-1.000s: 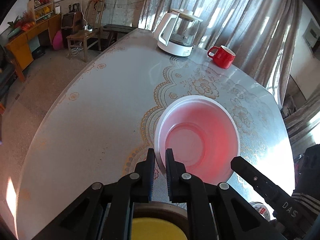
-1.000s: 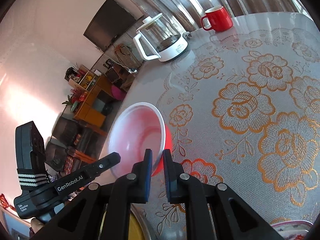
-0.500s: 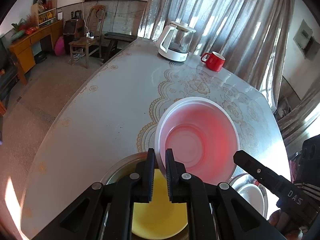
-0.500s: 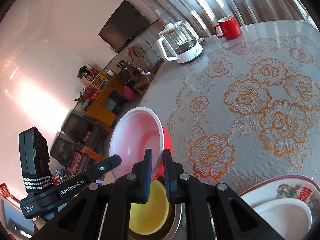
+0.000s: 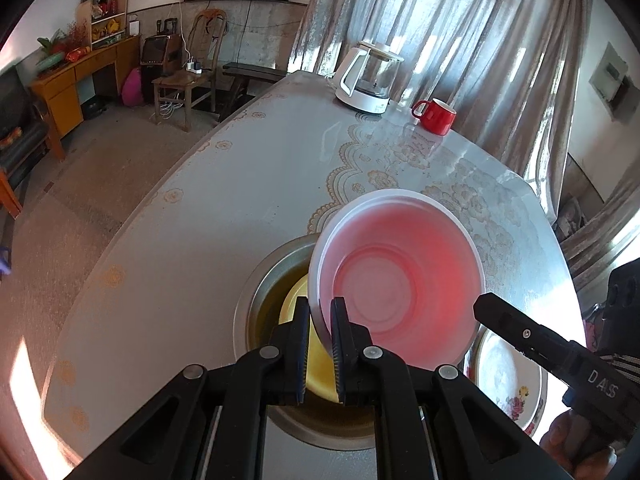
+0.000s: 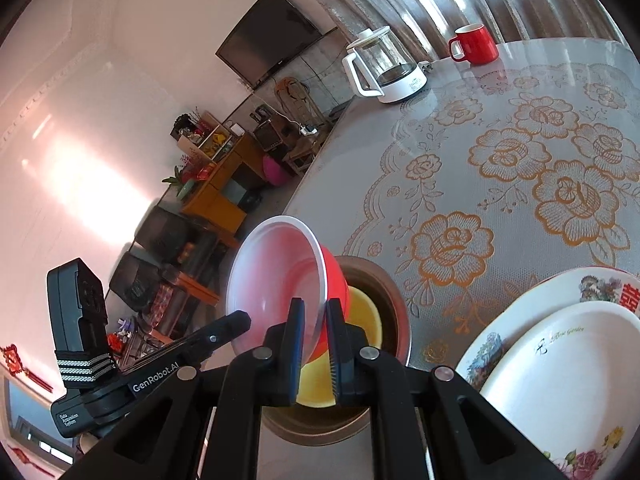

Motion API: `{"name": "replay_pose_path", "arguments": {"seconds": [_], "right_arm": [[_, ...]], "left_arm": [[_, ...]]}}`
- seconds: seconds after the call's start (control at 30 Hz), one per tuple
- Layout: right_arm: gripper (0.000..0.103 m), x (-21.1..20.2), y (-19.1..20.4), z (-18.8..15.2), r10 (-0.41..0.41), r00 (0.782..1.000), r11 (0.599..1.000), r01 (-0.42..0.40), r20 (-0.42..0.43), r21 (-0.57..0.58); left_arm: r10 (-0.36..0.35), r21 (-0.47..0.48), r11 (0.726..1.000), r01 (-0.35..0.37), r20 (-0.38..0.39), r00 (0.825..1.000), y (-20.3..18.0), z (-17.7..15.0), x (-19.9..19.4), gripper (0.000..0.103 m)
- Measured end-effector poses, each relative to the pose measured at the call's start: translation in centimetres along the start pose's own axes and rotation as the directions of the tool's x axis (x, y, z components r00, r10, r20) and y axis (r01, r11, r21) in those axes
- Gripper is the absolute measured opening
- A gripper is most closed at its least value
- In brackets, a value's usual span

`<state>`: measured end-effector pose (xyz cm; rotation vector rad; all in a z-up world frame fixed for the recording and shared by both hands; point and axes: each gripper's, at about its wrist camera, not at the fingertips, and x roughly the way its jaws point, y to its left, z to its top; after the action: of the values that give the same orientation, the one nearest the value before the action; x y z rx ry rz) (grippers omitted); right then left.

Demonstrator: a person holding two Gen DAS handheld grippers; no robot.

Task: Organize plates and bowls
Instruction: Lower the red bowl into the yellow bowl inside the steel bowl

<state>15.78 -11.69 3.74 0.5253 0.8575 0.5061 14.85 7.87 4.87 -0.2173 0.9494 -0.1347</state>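
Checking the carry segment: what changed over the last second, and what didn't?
The red bowl, pinched at its rim by both the left gripper and the right gripper, travelled back across the table and now hangs over the metal basin holding the yellow bowl. Both grips unchanged; kettle and red mug stayed put.

Both grippers, the left gripper point(image 5: 321, 336) and the right gripper point(image 6: 313, 340), are showing matte black linked arms studded with round silver screws, blue ribbed pads lining the fingers point(image 5: 301, 332), white "GenRobot.AI" lettering, and a black-and-white striped strap wrapping the left one's handle.
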Motion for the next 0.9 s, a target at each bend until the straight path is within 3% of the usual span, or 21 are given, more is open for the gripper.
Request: {"name": "replay_pose_path", "arguments": {"seconds": [0.9], "right_arm": [[0.01,1.7,-0.8,-2.5,-0.066,0.996,0.998,0.067,-0.06,0.016]], "left_arm": [[0.012,-0.008,1.0,-0.013,-0.062,0.998,1.2,-2.3,1.9,0.01]]}}
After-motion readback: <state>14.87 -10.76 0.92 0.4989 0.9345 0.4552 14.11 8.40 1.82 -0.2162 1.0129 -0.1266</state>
